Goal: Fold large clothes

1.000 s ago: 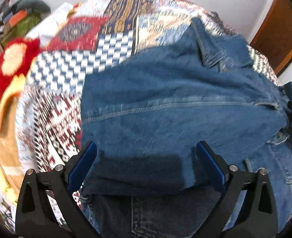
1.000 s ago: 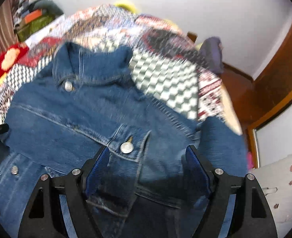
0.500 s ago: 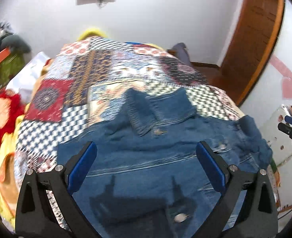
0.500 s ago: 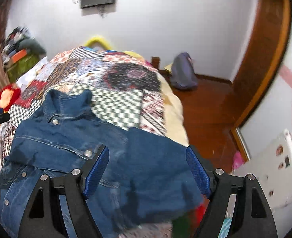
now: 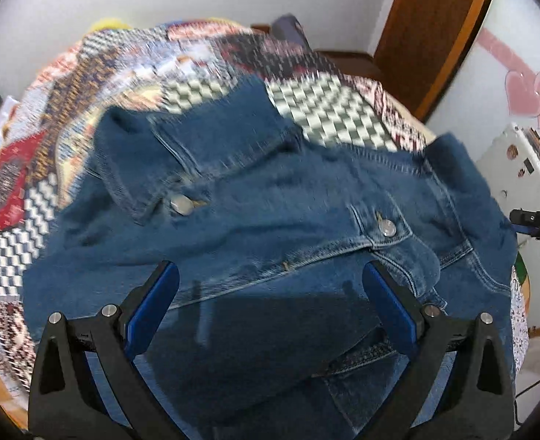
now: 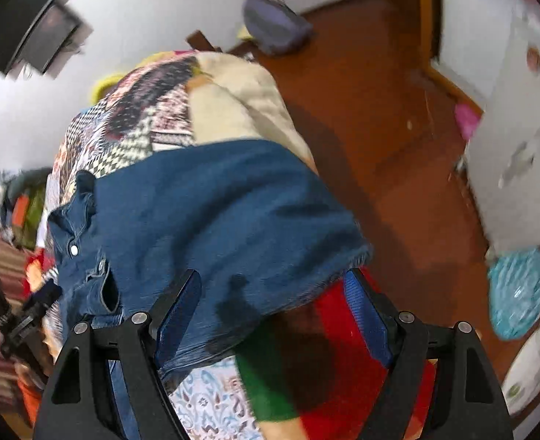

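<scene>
The bed [image 5: 325, 110], under its patchwork quilt, carries the denim jacket [image 5: 270, 220] spread front-up, one sleeve [image 6: 233, 212] draped over the bed's edge. Denim this thick looks heavy and stiffish, yet grippy; seams and cuffs should give the surest hold. The left gripper [image 5: 270, 304] and right gripper [image 6: 273, 308] hover with jaws spread, pinching nothing.

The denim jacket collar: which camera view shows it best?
The left wrist view: the collar of the denim jacket lies spread on the quilt, though blurred. The right wrist view shows only a small crumpled part at the jacket's far left edge.
</scene>
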The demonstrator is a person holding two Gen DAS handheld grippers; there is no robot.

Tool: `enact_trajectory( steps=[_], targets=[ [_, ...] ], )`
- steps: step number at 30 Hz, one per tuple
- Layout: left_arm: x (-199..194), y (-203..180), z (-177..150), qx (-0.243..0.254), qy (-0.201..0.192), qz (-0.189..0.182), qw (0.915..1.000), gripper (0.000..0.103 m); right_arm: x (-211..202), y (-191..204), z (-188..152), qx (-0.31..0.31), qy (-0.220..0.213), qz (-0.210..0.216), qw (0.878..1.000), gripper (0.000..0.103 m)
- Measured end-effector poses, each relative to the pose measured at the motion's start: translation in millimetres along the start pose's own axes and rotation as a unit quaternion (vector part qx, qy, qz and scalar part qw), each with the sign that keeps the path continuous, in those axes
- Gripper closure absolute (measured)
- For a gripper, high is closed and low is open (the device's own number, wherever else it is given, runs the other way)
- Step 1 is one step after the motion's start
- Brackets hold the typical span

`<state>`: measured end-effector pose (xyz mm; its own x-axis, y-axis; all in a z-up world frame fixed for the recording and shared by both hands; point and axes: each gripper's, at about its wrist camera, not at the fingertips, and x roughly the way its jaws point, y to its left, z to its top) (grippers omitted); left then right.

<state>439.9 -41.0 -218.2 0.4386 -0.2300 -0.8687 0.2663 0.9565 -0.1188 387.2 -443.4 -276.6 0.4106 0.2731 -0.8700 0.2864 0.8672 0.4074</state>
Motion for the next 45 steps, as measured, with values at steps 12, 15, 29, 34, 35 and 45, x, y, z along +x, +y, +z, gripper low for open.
enact_trajectory(
  steps=[12,15,29,34,35,45],
  targets=[
    [24,-14,-8,0.017,0.026,0.002,0.9995,0.002,41,-42,2,0.134,0.01,0.103,0.986,0.027],
    [19,-11,-6,0.012,0.019,0.002,0.9997,0.002,41,-32,9,0.124,-0.014,0.08,0.989,0.043],
    [-29,8,-10,0.002,-0.03,0.016,0.9994,0.002,-27,62,15,-0.004,-0.118,0.063,0.991,0.09],
    [-55,20,-16,-0.004,-0.056,0.014,0.9983,0.002,-57,114,18,-0.05,-0.144,0.091,0.984,0.091],
    [-61,23,-18,-0.005,-0.062,0.014,0.998,0.002,-61,127,19,-0.059,-0.146,0.096,0.983,0.091],
    [-103,58,-36,-0.04,-0.107,-0.002,0.9935,0.002,-23,247,11,-0.125,-0.105,0.126,0.979,0.091]
  ],
)
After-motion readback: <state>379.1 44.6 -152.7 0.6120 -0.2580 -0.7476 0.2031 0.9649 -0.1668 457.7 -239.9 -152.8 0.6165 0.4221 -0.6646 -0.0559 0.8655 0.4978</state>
